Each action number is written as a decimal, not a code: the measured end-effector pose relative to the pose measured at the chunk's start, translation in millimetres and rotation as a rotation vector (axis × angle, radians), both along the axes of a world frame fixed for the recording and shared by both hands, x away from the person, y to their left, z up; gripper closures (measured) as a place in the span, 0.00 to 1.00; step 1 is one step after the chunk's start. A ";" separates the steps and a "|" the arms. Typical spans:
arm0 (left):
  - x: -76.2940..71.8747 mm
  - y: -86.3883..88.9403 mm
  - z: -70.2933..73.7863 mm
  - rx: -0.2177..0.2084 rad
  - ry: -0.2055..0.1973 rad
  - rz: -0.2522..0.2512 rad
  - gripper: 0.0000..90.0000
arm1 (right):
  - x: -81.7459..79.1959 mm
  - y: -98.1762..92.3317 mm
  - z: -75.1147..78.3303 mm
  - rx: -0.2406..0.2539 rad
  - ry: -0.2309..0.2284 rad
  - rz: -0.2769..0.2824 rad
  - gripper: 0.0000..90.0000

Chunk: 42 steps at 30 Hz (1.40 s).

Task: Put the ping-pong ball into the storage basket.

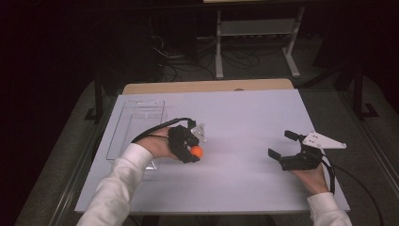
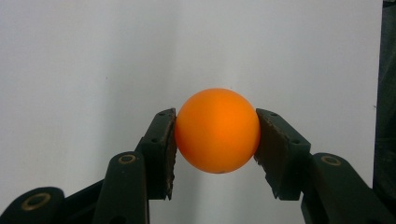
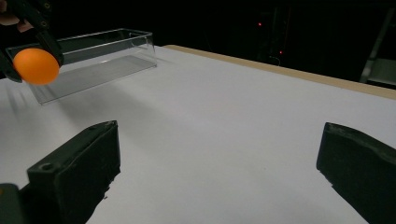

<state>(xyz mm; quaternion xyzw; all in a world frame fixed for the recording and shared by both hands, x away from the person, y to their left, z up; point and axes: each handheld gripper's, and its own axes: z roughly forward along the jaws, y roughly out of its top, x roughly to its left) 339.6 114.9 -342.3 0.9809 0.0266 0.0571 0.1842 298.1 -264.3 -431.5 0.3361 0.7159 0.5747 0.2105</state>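
An orange ball (image 2: 217,130) sits pinched between the two black pads of my left gripper (image 2: 215,147), lifted off the white table (image 1: 235,117). From above, the ball (image 1: 196,151) shows at the tip of the left gripper (image 1: 192,149), left of the table's middle. In the right gripper view the same ball (image 3: 36,66) hangs at the far left, above the surface. My right gripper (image 1: 282,146) rests near the table's right front, jaws wide apart with nothing between them, as its own view (image 3: 219,163) confirms.
A clear plastic box (image 1: 136,125) lies along the table's left side, behind the left hand; it appears as the clear box (image 3: 93,58) in the right gripper view. A wooden edge (image 1: 207,86) runs along the back. Dark floor, cables and a white stand (image 1: 256,33) lie beyond.
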 end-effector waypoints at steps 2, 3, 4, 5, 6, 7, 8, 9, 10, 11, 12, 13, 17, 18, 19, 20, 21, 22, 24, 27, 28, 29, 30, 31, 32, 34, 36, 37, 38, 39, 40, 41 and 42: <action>-0.3 0.6 1.2 -0.003 0.002 0.004 0.57 | -0.1 0.0 0.1 -0.001 0.000 0.000 0.00; -0.4 1.0 2.0 -0.005 0.002 0.005 0.57 | -0.1 0.0 0.1 -0.001 -0.001 0.000 0.00; -0.1 1.6 3.4 -0.002 -0.002 0.002 0.57 | -0.2 0.1 0.2 -0.002 -0.002 -0.001 0.00; -0.1 2.4 4.6 -0.006 -0.004 0.003 0.57 | -0.3 0.1 0.2 -0.002 -0.002 -0.001 0.00; 0.4 3.4 6.3 -0.010 -0.005 0.002 0.57 | -0.3 0.0 0.2 -0.001 -0.002 -0.001 0.00; 0.9 4.4 7.5 -0.013 -0.005 0.004 0.57 | -0.4 0.0 0.3 -0.002 -0.003 -0.001 0.00; 1.3 5.1 8.3 -0.015 -0.005 0.006 0.57 | -0.5 0.0 0.3 -0.002 -0.003 -0.001 0.00; 1.8 6.0 9.3 -0.014 -0.004 0.008 0.57 | -0.5 0.0 0.3 -0.002 -0.003 -0.001 0.00; 1.9 6.8 10.2 -0.013 -0.006 0.011 0.57 | -0.6 0.0 0.4 -0.002 -0.003 -0.001 0.00; 2.1 7.6 11.2 -0.015 -0.007 0.013 0.57 | -0.6 0.0 0.4 -0.002 -0.003 0.000 0.00; 2.1 8.5 12.5 -0.015 -0.009 0.015 0.57 | -0.6 0.0 0.4 -0.002 -0.003 0.000 0.00; 2.1 9.3 13.7 -0.017 -0.011 0.016 0.57 | -0.6 -0.1 0.4 -0.002 -0.004 -0.001 0.00; 2.1 11.9 17.9 -0.017 -0.017 0.019 0.57 | -0.6 -0.1 0.5 0.001 -0.004 0.000 0.00; 2.4 12.5 19.0 -0.013 -0.019 0.017 0.57 | -0.6 0.0 0.5 0.001 -0.004 0.000 0.00; 2.5 13.1 19.8 -0.015 -0.020 0.017 0.57 | -0.6 0.1 0.5 0.000 -0.004 -0.001 0.00; 2.7 13.7 20.4 -0.017 -0.019 0.016 0.57 | -0.6 0.1 0.5 0.000 -0.004 0.000 0.00; 3.0 14.3 21.2 -0.016 -0.021 0.014 0.57 | -0.6 0.1 0.5 0.000 -0.005 0.000 0.00; 3.2 14.9 21.8 -0.016 -0.022 0.016 0.57 | -0.7 0.1 0.6 -0.001 -0.006 -0.001 0.00; 3.4 15.6 22.5 -0.018 -0.022 0.019 0.57 | -0.7 -0.2 0.6 0.002 -0.004 -0.001 0.00; 3.5 16.6 24.0 -0.013 -0.026 0.020 0.57 | -0.6 -0.3 0.4 0.001 -0.002 -0.002 0.00; 3.2 16.8 24.4 -0.012 -0.033 0.020 0.57 | -0.6 -0.3 0.4 0.001 -0.001 -0.002 0.00; 3.1 17.0 25.0 -0.014 -0.033 0.019 0.57 | -0.5 -0.2 0.4 0.001 -0.002 -0.002 0.00; 3.2 17.3 25.4 -0.016 -0.033 0.017 0.57 | -0.5 -0.2 0.4 0.001 -0.002 -0.002 0.00; 3.3 17.5 25.7 -0.017 -0.033 0.017 0.57 | -0.3 -0.3 0.3 0.001 -0.003 -0.002 0.00; 3.3 17.7 26.0 -0.016 -0.035 0.019 0.57 | -0.3 -0.3 0.3 0.001 -0.002 -0.003 0.00; 3.6 18.7 27.0 -0.016 -0.035 0.018 0.57 | -0.2 -0.2 0.2 0.001 -0.002 -0.003 0.00; 3.7 19.8 28.3 -0.014 -0.036 0.022 0.57 | -0.1 -0.2 0.2 0.002 -0.002 -0.003 0.00; 3.9 20.5 29.1 -0.013 -0.039 0.023 0.57 | 0.0 -0.2 0.1 0.002 -0.001 -0.003 0.00; 4.1 21.3 30.1 -0.012 -0.038 0.024 0.57 | 0.0 -0.3 0.1 0.002 -0.001 -0.002 0.00; 4.0 22.0 31.1 -0.016 -0.040 0.028 0.57 | 0.1 -0.3 0.0 0.003 0.000 -0.002 0.00; 4.1 22.6 32.1 -0.016 -0.040 0.029 0.57 | 0.0 -0.2 0.0 0.003 0.000 -0.002 0.00; 4.4 23.3 33.0 -0.014 -0.043 0.027 0.57 | 0.0 -0.1 0.1 0.003 0.000 -0.002 0.00; 4.3 23.9 33.9 -0.013 -0.044 0.029 0.57 | 0.0 0.1 0.0 0.003 0.000 -0.002 0.00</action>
